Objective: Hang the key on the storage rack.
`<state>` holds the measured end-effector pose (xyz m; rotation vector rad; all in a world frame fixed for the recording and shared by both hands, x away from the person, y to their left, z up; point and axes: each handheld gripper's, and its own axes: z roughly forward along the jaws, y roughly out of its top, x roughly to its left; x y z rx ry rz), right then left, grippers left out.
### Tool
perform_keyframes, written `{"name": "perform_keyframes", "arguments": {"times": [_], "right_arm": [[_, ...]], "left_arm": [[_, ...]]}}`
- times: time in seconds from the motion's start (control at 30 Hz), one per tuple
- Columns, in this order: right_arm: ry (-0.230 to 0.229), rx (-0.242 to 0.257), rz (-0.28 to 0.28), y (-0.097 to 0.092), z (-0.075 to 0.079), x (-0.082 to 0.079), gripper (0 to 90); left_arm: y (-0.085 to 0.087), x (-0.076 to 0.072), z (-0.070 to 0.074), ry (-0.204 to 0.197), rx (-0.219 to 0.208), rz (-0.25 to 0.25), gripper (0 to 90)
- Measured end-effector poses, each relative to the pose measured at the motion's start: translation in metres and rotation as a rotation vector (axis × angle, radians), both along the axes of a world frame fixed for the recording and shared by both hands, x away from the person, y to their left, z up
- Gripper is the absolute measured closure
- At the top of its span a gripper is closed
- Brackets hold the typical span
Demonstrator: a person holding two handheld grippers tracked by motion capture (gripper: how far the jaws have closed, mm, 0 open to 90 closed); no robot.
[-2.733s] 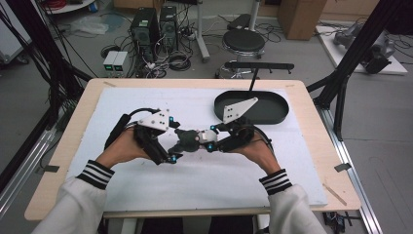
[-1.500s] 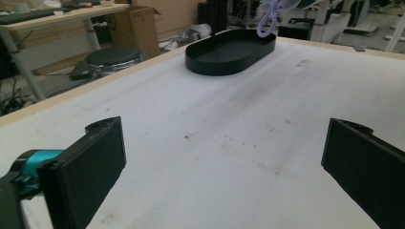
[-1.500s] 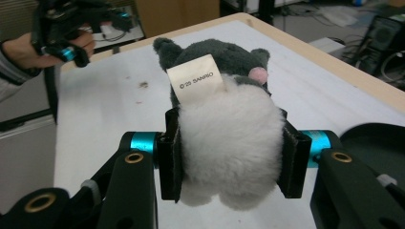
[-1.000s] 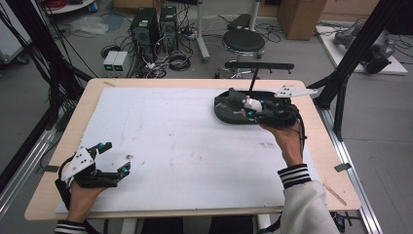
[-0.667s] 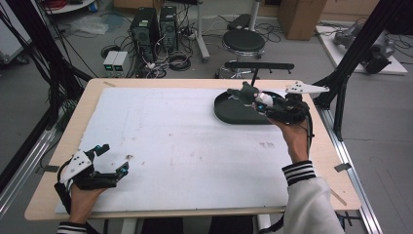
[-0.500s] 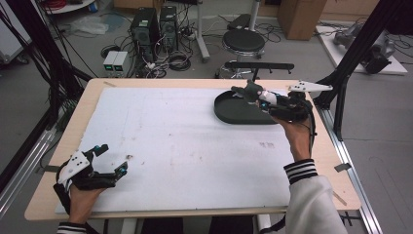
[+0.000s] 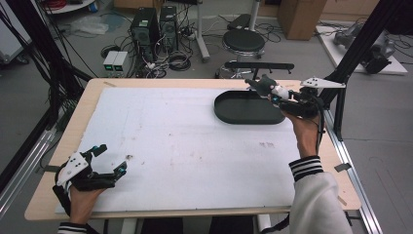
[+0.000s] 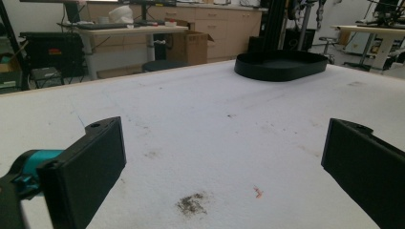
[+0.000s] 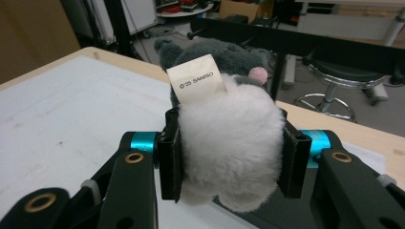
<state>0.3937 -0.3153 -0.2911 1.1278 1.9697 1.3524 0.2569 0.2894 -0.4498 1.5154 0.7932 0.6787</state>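
the surface (image 7: 195, 141) was a wooden top under a white, faintly stained, grainy sheet. a shallow oval black tray (image 7: 243, 111) with a low smooth rim sat on its far right part. the right tongs (image 7: 267, 90) were clenched on a small plush toy (image 9: 229, 129), its fluffy white body pressed between the flat black pads (image 9: 168, 152); the toy was held in the air at the tray's far right edge. the toy showed a grey fuzzy head, a small pink patch and a cream cloth tag printed "sanrio". the left tongs (image 7: 111, 159) rested near the surface's near left corner, well apart from the tray, jaws spread wide and released, with nothing between them.
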Motion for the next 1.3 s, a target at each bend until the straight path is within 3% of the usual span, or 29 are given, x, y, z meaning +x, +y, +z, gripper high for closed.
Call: {"name": "perform_keyframes", "arguments": {"times": [0.53, 0.87, 1.3], "right_arm": [[-0.027, -0.017, -0.115, -0.018, 0.010, 0.009, 53.7], [-0.028, -0.016, -0.191, -0.025, 0.008, 0.019, 53.7], [-0.046, -0.020, -0.230, -0.023, 0.013, 0.031, 53.7]], "left_arm": [[0.001, -0.005, -0.002, -0.048, -0.010, 0.011, 1.7], [0.001, -0.005, -0.002, -0.052, -0.011, 0.026, 1.7], [0.001, -0.005, -0.002, -0.049, -0.016, 0.024, 1.7]]}}
